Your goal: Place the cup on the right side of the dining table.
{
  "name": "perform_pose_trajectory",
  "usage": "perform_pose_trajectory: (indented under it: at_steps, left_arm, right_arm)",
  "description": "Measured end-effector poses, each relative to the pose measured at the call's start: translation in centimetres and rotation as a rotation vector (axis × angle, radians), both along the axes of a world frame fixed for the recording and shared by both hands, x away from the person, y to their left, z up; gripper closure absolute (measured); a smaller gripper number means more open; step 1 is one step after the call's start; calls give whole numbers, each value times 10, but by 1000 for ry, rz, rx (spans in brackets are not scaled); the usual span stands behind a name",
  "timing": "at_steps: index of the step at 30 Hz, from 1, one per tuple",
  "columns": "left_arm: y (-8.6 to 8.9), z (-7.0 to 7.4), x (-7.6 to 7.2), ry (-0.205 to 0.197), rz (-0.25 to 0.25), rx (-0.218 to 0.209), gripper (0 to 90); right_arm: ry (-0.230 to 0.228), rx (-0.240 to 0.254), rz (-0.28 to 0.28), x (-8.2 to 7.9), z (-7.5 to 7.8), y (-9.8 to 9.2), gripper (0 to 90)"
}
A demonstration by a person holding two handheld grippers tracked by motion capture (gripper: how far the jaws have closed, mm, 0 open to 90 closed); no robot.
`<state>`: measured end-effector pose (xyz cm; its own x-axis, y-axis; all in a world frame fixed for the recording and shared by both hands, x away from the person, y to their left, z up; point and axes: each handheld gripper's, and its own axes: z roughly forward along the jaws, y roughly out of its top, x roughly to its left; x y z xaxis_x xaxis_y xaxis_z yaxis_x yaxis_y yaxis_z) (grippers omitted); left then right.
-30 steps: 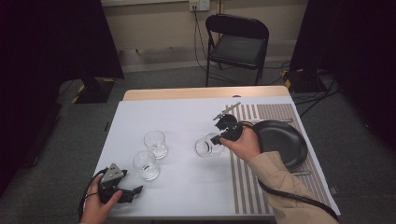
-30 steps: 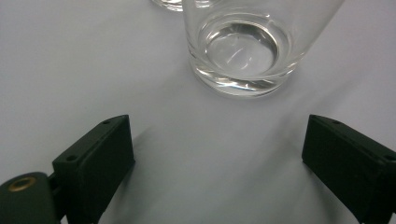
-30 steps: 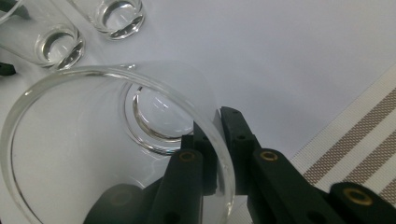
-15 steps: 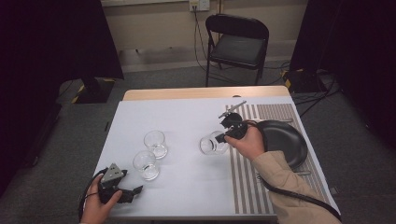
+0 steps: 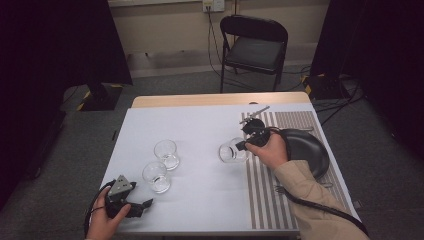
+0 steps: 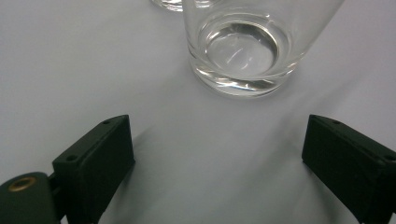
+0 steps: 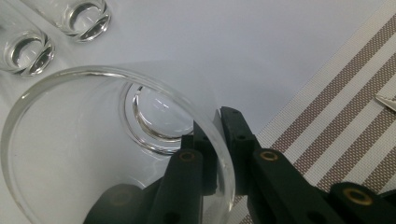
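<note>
Glass tumbler (image 5: 231, 152) rim pinched in my right gripper (image 5: 244, 146) — tilted, mouth toward me, just left of the striped placemat (image 5: 280, 185) — left gripper (image 5: 142, 205) wide open, empty.

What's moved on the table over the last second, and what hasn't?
The right gripper, shut on the rim of the held glass, has carried it slightly toward the striped placemat; the grip is unchanged. The left gripper stayed open near the table's front edge, and the two standing glasses kept their places.
</note>
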<state>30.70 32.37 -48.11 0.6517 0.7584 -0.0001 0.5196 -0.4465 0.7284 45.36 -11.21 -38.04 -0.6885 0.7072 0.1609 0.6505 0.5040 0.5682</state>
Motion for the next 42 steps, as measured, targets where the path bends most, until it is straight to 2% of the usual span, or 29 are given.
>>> perform_pose_trajectory:
  at_steps: [6,10,24,30,35,42]
  left_arm:
    - [0,0,0,0,-1,0,81]
    - [0,0,0,0,-1,0,81]
    - [0,0,0,0,-1,-1,81]
    - [0,0,0,0,-1,-1,81]
    - [0,0,0,0,-1,-1,81]
    - [0,0,0,0,-1,-1,81]
  right_arm:
    - [6,-7,-17,2,0,-4,854]
    - [-11,-6,-28,5,0,-7,854]
    - [0,-7,-69,12,-5,-15,854]
    - [-11,-14,-75,14,-6,-18,854]
    - [8,-16,-85,17,-8,-21,854]
    - [2,-25,-93,19,-9,-24,854]
